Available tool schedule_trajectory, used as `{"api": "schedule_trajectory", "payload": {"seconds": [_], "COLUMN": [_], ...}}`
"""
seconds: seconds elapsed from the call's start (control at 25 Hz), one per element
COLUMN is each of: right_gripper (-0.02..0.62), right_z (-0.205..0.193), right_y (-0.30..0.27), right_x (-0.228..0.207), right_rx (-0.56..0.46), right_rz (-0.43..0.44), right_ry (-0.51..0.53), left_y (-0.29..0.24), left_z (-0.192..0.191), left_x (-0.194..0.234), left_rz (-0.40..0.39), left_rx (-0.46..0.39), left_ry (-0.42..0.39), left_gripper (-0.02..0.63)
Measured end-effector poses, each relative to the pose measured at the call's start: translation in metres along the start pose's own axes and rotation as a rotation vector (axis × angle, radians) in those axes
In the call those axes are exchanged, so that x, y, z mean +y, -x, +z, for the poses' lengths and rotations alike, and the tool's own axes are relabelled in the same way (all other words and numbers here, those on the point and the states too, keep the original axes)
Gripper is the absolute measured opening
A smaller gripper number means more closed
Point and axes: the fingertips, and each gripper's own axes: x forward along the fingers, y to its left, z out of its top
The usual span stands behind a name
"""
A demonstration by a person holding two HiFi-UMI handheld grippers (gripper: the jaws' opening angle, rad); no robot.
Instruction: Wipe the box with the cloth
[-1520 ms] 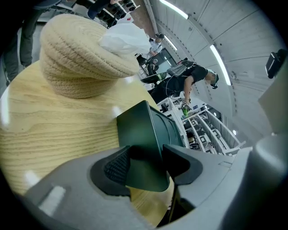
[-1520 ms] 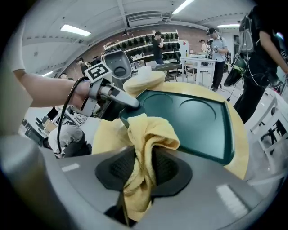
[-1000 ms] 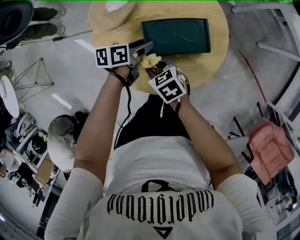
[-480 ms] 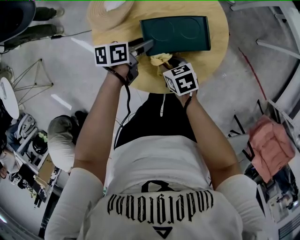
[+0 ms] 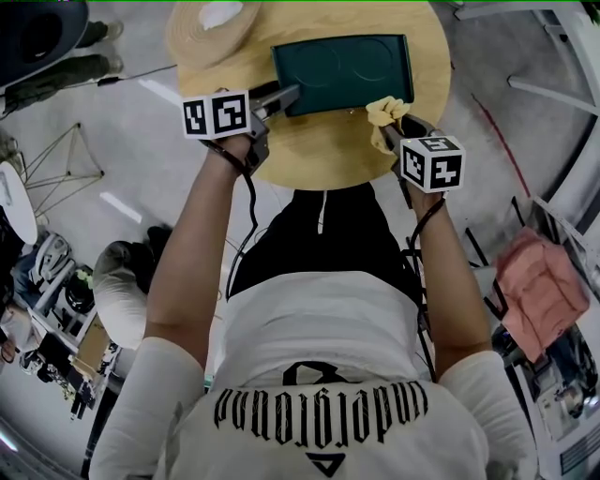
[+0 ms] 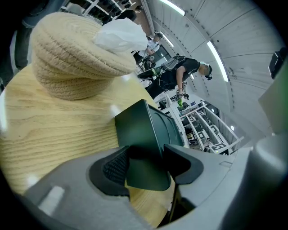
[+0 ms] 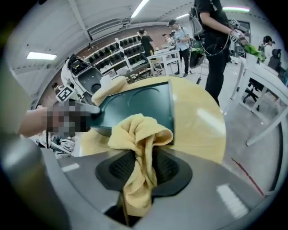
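A dark green flat box point(image 5: 342, 71) lies on the round wooden table point(image 5: 328, 150). My left gripper point(image 5: 281, 97) is shut on the box's near left corner point(image 6: 146, 173), which shows between its jaws in the left gripper view. My right gripper point(image 5: 398, 127) is shut on a bunched yellow cloth point(image 5: 385, 111), held at the box's near right corner. In the right gripper view the cloth point(image 7: 139, 150) hangs between the jaws, its top touching the box's point(image 7: 135, 105) near edge.
A tan knitted hat point(image 5: 208, 28) with a white piece on top rests on the table's far left, seen large in the left gripper view as the hat point(image 6: 72, 63). A pink cloth-covered object point(image 5: 539, 295) stands on the floor at right. People stand in the background.
My right gripper has carried the yellow cloth rightwards, from the box's near left part to its near right corner. The left gripper has stayed on the box's corner.
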Motion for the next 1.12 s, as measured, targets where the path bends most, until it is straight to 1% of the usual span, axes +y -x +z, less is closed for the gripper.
{"api": "schedule_trajectory", "payload": {"seconds": [0.16,0.28,0.36,0.48,0.68,0.76,0.92,1.12], "right_gripper": [0.110,0.109,0.109,0.109,0.109,0.109,0.109,0.110], "right_z": [-0.008,-0.010,-0.011,-0.012,-0.013,-0.012,-0.013,-0.015], "right_y": [0.001,-0.001,-0.007,-0.018,-0.038,-0.043,-0.043,-0.026], "right_x": [-0.048,-0.057,-0.049,-0.028,0.024,0.035,0.025,-0.011], "right_rx": [0.011,0.023,0.035,0.050,0.093,0.106,0.108,0.113], "right_rz": [-0.086,-0.109,-0.101,-0.068,0.020,0.040,0.052,0.014], "right_ry": [-0.042,-0.059,-0.051,-0.035,0.044,0.069,0.073,0.062], "left_y": [-0.001,0.000,0.000,-0.001,0.002,0.001,-0.004,-0.003], "left_z": [0.000,0.002,0.003,0.001,-0.001,0.000,0.001,-0.001], "left_x": [0.003,0.003,0.002,0.002,0.002,0.002,0.001,0.000], "left_rz": [0.003,0.001,0.000,0.003,0.003,0.003,0.002,0.003], "left_rx": [0.002,0.004,0.003,0.001,0.003,0.004,0.011,0.025], "left_ry": [0.001,0.004,0.004,0.004,0.004,0.004,-0.001,-0.001], "left_gripper": [0.256,0.256,0.256,0.256,0.256,0.256,0.258,0.258]}}
